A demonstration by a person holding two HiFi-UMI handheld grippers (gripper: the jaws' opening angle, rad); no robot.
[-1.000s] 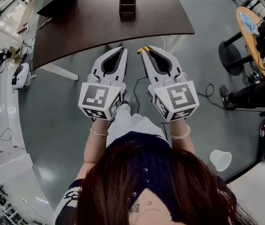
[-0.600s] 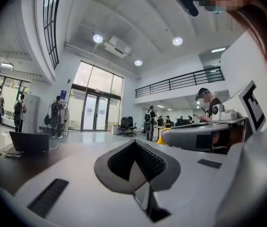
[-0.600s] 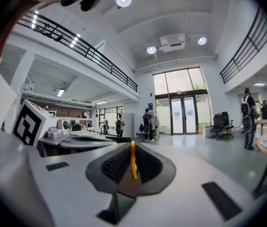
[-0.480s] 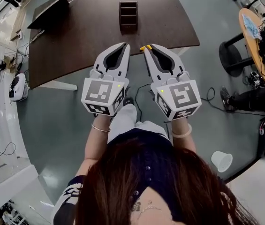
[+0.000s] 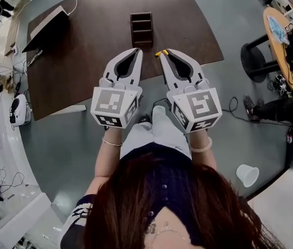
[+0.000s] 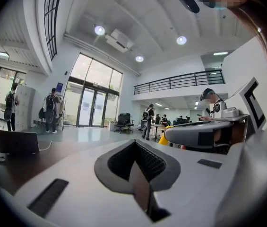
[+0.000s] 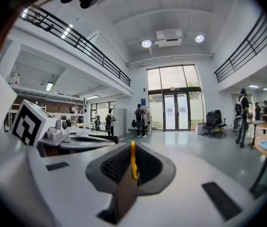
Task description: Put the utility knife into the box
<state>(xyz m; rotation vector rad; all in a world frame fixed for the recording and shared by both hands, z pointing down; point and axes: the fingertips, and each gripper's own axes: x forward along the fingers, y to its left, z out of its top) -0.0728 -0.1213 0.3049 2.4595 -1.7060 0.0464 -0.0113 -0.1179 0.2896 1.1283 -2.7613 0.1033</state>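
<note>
A dark wooden box (image 5: 141, 29) with open compartments stands on the brown table (image 5: 94, 56), ahead of both grippers. My right gripper (image 5: 162, 53) is shut on the yellow utility knife (image 5: 158, 53), whose tip sticks out past the jaws. In the right gripper view the knife (image 7: 133, 160) shows as a thin yellow strip pinched between the closed jaws. My left gripper (image 5: 138, 51) is shut with nothing in it, side by side with the right one at the table's near edge. The left gripper view shows its closed jaws (image 6: 134, 145) and the right gripper (image 6: 204, 134) beside it.
A laptop (image 5: 45, 27) with its cable sits on the table's far left. A black stool (image 5: 255, 61) and a round wooden table (image 5: 281, 30) with clutter stand to the right. A paper cup (image 5: 247, 174) lies on the floor at the lower right.
The table and box have come nearer in the head view. Both grippers now reach over the table's near edge, still shut, the knife still in the right one.
</note>
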